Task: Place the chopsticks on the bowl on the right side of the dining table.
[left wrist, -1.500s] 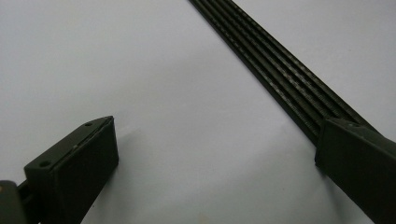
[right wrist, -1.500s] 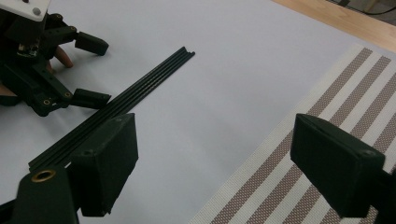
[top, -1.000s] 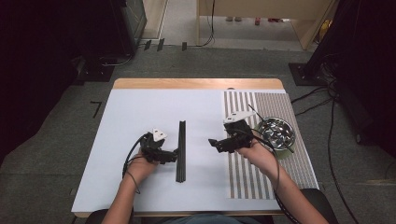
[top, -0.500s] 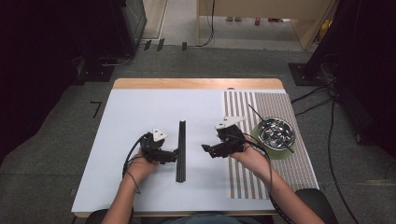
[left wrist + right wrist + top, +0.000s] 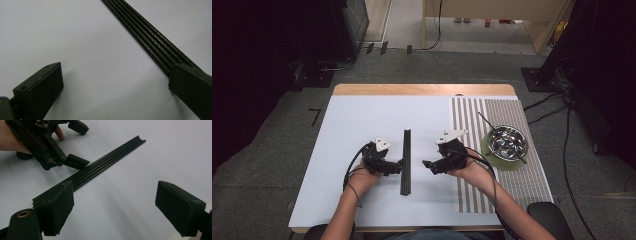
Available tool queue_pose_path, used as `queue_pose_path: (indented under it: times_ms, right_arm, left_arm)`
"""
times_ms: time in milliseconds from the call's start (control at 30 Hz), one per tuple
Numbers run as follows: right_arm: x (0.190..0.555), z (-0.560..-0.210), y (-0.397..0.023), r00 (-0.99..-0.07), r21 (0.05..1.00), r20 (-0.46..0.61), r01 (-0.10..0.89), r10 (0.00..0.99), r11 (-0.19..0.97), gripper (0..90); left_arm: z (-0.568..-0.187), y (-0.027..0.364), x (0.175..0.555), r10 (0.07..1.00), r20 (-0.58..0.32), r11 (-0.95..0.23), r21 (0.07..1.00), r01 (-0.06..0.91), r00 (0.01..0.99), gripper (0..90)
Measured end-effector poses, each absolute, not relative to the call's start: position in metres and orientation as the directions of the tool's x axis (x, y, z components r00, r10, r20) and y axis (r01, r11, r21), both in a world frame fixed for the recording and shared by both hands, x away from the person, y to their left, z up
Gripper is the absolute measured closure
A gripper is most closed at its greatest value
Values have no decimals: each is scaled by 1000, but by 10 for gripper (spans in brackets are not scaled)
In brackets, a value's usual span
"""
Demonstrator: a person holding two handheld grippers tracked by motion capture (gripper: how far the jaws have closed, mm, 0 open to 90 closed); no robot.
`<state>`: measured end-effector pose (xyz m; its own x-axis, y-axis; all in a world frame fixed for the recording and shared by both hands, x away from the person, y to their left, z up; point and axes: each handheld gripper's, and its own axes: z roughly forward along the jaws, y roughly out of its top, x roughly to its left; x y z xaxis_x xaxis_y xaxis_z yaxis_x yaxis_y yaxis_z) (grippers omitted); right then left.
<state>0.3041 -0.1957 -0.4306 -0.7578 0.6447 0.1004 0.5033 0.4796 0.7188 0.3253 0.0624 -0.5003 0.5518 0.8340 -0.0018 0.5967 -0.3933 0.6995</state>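
Observation:
A long black ribbed bar (image 5: 405,161) lies flat on the white table top, running away from the person. My left gripper (image 5: 397,167) rests just left of the bar, open, jaws pointing at it. In the left gripper view (image 5: 115,85) the bar (image 5: 147,35) passes under the right-hand jaw, with bare table between the jaws. My right gripper (image 5: 430,167) is open a short way right of the bar and holds nothing. In the right gripper view (image 5: 118,207) the bar (image 5: 105,162) runs behind the left jaw, and the left gripper (image 5: 82,145) sits beyond it.
A metal bowl (image 5: 508,141) with a thin utensil in it stands on a green plate at the right, on a striped mat (image 5: 472,120). The white table top (image 5: 357,125) has a wooden far edge. Cables lie on the floor around the table.
My right gripper has moved left off the striped mat to close beside the bar. The left gripper and the bar have stayed put.

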Motion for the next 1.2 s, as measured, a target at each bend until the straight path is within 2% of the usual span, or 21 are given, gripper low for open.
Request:
queue_pose_path:
  times_ms: [233, 633, 1200]
  right_arm:
    - [302, -437, -190, -767, 713, 124, 510, 629, 481, 156]
    - [301, -451, -181, -770, 701, 88, 498, 632, 510, 182]
    - [303, -472, -171, -765, 704, 102, 507, 636, 497, 184]
  left_arm:
    - [-501, 62, 325, 835, -3, -389, 702, 596, 550, 0]
    - [-501, 62, 325, 835, -2, -390, 703, 595, 550, 0]
    - [-501, 62, 325, 834, -1, -392, 701, 595, 551, 0]
